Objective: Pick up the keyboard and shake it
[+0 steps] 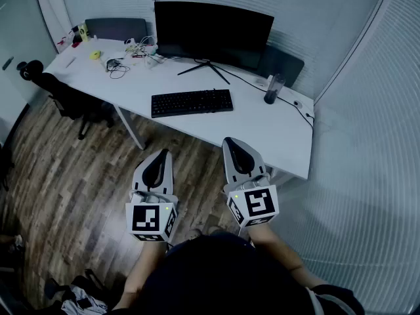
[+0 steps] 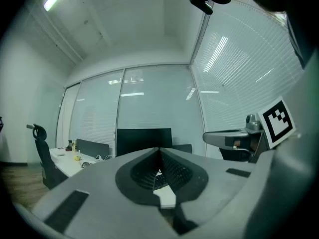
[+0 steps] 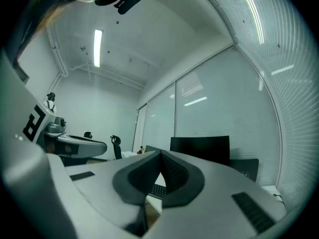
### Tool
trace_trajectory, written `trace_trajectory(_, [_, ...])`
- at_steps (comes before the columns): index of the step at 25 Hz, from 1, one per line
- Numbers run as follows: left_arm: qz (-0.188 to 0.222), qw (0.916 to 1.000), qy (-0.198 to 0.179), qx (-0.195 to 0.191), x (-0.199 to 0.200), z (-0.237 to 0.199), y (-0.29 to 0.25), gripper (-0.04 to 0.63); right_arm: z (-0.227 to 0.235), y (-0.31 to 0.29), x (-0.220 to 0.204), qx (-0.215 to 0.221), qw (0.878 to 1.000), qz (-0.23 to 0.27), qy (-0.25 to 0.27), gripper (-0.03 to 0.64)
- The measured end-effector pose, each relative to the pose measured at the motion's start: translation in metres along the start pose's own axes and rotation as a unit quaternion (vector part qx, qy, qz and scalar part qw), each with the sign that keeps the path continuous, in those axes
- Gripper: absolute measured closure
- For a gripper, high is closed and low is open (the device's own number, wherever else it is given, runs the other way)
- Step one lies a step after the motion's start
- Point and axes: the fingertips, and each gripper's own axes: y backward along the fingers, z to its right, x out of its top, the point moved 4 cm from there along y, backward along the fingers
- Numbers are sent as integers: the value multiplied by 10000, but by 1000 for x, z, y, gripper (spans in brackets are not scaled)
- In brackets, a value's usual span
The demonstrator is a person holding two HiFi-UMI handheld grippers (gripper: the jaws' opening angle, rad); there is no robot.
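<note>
Both tools are pressed together and hold nothing: the left tool [image 1: 162, 152] and the right tool [image 1: 230, 141] hang side by side over the wooden floor [image 1: 72, 176], short of the near edge of the white worktop [image 1: 262, 120], and touch nothing. Their tips point forward at the worktop, which reads as a ready stance in front of the task's object rather than a reach. The keyboard [image 1: 191, 102] lies flat on the worktop, well apart from both tools, just in front of the dark monitor [image 1: 213, 31], where a typist would leave it. Its long edge faces the person and both short ends are free, so one tool could take each end. A dark cup [image 1: 272, 88] stands to its right and loose cables [image 1: 134, 52] lie farther left, neither touching it. An office chair [image 1: 59, 94] stands at the left end of the worktop. Judged from this layout, the pick-up has not begun; the jaws would have to part before either tool could grip the keyboard.
</note>
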Motion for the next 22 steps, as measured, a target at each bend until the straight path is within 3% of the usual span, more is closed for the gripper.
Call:
trace_trajectory(5, [-12, 10000, 42, -19, -11, -14, -1, 571, -5, -8, -11, -48, 9996, 22, -261, 589])
trace_trajectory(14, [49, 9996, 268, -44, -40, -62, -30, 569, 15, -56, -44, -45, 9994, -246, -254, 584])
trace_trajectory(19, [-31, 9990, 440, 22, -67, -98, -73, 566, 52, -102, -77, -188, 9982, -438, -368, 513])
trace_trajectory(20, [-67, 9988, 487, 20, -72, -106, -84, 557, 60, -113, -84, -208, 9978, -491, -401, 499])
trace_trajectory(22, [-177, 9982, 576, -15, -82, -121, -110, 459, 78, -136, -97, -238, 9968, -622, -439, 482])
